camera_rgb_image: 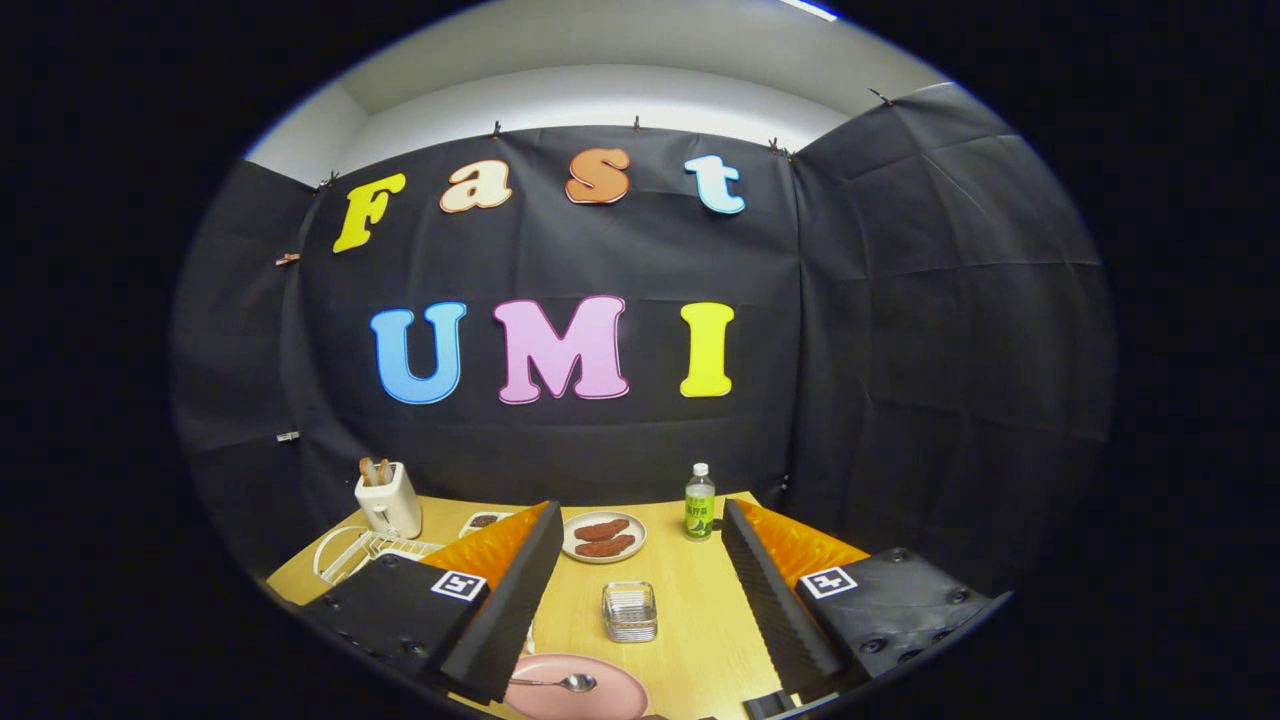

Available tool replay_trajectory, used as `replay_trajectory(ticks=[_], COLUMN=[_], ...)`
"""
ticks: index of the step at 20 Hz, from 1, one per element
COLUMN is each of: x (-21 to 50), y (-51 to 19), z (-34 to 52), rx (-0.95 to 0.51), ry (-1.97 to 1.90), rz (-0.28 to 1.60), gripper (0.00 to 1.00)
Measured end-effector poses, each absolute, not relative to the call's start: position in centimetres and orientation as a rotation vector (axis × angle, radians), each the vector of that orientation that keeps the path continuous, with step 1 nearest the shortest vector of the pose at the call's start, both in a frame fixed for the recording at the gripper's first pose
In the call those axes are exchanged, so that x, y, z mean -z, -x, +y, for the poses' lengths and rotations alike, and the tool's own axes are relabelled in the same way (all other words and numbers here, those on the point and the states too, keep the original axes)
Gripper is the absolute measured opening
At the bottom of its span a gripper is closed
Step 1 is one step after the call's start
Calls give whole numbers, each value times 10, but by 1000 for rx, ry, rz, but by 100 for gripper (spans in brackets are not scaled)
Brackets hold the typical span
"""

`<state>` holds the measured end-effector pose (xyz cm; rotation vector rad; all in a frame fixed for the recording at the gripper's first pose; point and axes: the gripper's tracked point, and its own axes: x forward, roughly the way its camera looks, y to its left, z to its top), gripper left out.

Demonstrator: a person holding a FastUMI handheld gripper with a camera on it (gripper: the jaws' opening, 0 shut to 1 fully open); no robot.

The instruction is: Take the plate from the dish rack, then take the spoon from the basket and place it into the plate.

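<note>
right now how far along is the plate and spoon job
It looks finished: the pink plate lies on the table between the fingers, out of the dish rack, and the spoon rests in it. The basket just ahead looks empty. The gripper is open, holding nothing. Nothing visible remains.

- One gripper (640,590), with two fingers set wide apart, at the bottom of the frame.
- One pink plate (590,692), bottom centre.
- One spoon (560,683), lying on that plate.
- One small wire basket (630,611), centre, low.
- One white plate (604,537) above the basket, carrying two reddish-brown pieces of food.
- One bottle (699,503), right of centre.
- One white toaster (389,500), lower left.
- One white dish rack (360,552), lower left.
- One wooden table (700,620).
</note>
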<state>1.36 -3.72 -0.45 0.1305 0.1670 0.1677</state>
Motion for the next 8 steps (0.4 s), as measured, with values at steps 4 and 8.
replay_trajectory(ticks=[4, 8], x=[8, 12], y=[-37, -55], z=[-57, -73], rx=[-212, -264], ry=[-159, -172], rz=[166, 153], gripper=[97, 99])
